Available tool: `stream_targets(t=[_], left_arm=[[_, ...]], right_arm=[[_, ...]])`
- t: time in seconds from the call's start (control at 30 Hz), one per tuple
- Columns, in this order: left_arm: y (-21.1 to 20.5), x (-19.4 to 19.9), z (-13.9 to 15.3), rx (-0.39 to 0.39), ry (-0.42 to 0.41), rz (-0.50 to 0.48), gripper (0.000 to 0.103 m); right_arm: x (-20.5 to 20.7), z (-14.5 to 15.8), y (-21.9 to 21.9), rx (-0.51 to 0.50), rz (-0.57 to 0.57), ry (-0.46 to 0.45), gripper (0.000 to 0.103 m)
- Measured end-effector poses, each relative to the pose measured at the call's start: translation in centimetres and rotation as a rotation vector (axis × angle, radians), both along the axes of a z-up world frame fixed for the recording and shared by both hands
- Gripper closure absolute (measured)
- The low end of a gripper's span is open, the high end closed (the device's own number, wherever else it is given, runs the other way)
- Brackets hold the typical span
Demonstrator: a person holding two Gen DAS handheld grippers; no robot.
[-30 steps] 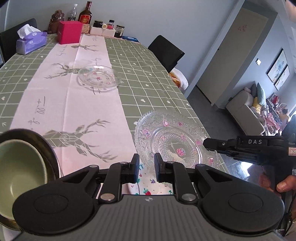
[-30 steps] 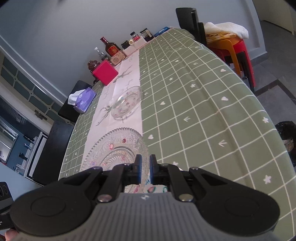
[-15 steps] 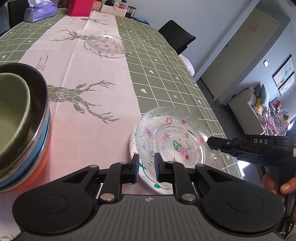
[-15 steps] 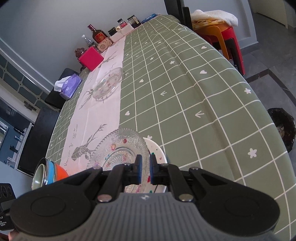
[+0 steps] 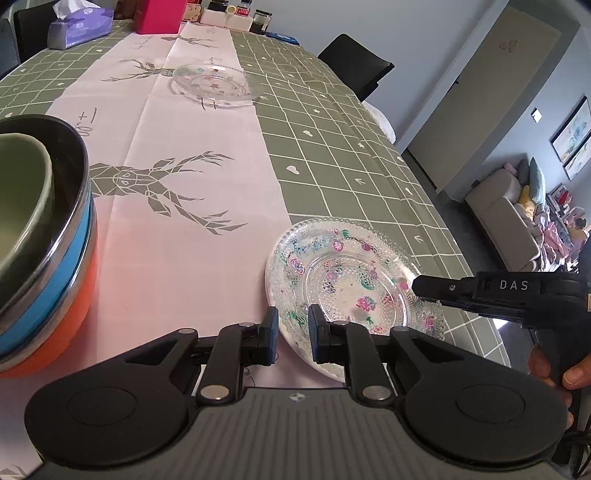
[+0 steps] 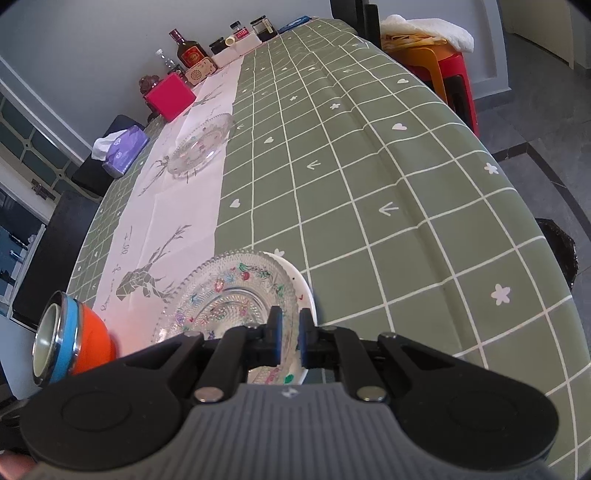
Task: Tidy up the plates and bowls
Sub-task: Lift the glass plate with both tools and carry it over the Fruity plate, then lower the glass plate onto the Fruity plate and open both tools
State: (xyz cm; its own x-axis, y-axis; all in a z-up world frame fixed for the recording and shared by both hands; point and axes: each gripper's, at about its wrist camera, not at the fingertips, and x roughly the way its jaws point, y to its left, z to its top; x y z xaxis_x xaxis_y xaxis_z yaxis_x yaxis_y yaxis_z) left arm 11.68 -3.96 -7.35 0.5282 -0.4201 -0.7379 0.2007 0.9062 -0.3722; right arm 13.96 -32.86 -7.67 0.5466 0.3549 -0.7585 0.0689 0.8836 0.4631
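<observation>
A clear glass plate with a coloured flower pattern rests low over a white plate near the table's front edge. My left gripper is shut on its near-left rim. My right gripper is shut on the opposite rim, and its black tip shows from the side in the left wrist view. A stack of bowls stands to the left: a green bowl inside a steel one, over blue and orange bowls. A second glass plate lies farther up the pink runner.
A purple tissue box, a pink box, bottles and jars line the table's far end. A black chair and a red stool stand beside the right edge. A hand holds the right gripper.
Both grippers have come down toward the table with the glass plate between them. The plate now sits over the white plate, and the bowl stack looms larger at left.
</observation>
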Motion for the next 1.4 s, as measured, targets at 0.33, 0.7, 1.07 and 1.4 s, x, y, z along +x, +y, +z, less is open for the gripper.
stream_targets(t=[0.33, 0.7, 1.07, 1.4], left_arm=[[-0.4, 0.0, -0.2, 0.032, -0.004, -0.005, 0.085], [-0.5, 0.3, 0.1, 0.046, -0.016, -0.005, 0.085], [0.1, 0.1, 0.1, 0.022, -0.031, 0.021, 0.061], [0.6, -2.1, 0.0, 0.005, -0.148, 0.023, 0.051]], right_arm=[[-0.1, 0.2, 0.4, -0.047, 0.020, -0.022, 0.095], [-0.1, 0.4, 1.5, -0.158, 0.043, -0.072, 0.092], [-0.6, 1.1, 2.2, -0.239, 0.054, -0.134, 0.070], [-4.0, 0.3, 2.6, -0.237, 0.014, -0.141, 0.055]])
